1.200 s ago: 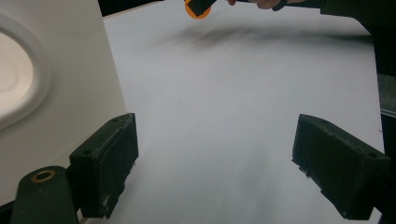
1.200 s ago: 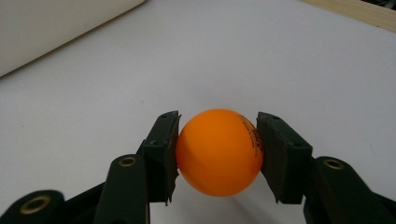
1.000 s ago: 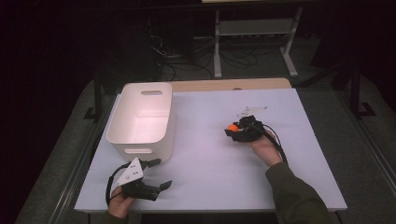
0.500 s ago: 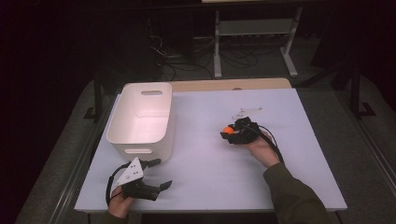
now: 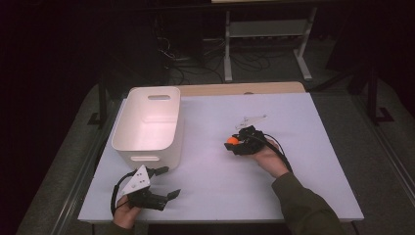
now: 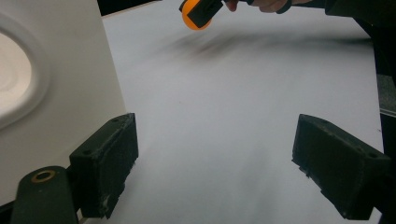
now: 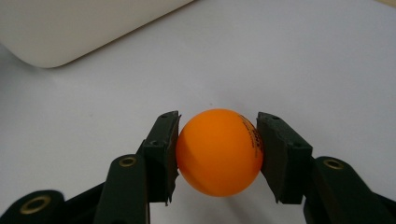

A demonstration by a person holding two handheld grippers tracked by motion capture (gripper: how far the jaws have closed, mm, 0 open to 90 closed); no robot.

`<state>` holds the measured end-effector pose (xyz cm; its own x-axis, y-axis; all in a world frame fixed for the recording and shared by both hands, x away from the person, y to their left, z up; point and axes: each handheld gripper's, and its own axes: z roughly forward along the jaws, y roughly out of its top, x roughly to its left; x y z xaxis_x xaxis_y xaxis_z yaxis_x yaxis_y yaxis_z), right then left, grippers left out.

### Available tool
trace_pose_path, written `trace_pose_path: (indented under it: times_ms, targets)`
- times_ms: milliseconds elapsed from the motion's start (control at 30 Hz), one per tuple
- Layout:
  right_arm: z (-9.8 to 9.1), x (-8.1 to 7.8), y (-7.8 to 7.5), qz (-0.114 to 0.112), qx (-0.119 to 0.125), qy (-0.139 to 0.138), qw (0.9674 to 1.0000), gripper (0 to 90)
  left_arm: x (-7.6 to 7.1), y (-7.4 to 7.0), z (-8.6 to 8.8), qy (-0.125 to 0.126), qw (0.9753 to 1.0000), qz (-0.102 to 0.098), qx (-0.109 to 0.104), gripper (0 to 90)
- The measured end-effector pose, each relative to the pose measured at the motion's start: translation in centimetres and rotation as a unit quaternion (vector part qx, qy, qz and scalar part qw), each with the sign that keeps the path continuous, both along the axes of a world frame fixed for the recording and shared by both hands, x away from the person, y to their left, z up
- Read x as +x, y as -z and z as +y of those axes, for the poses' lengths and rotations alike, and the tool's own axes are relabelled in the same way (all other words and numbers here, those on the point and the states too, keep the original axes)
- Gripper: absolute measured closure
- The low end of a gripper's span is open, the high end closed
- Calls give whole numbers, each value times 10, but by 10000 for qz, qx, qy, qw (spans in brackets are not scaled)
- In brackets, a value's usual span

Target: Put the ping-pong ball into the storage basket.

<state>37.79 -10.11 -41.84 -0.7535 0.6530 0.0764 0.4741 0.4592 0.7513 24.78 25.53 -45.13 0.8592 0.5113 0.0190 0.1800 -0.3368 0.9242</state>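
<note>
Right gripper (image 7: 218,154) has the orange ball (image 7: 219,151) pinched snug between both pads, carried just above the table, right of the white bin (image 5: 149,122). Left gripper (image 6: 215,163) sits wide open, empty. I'd clear the rim, then release low inside.

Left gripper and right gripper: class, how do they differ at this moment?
The left gripper stands open with nothing between its jaws; the right gripper is shut on the orange ball. The left sits at the table's near edge by the white bin; the right is mid-table. Both have black jaws.
</note>
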Motion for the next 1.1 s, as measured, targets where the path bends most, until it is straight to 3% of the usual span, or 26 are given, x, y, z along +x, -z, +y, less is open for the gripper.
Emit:
trace_pose_path:
  times_ms: [633,1100]
  targets:
    - [32,-14,2,142,-152,-546,9983,496,0,0,0,4,10000,-29,5,141]
    - [49,-24,1,337,-75,-966,9947,495,-1,0,0,-2,10000,-28,-7,141]
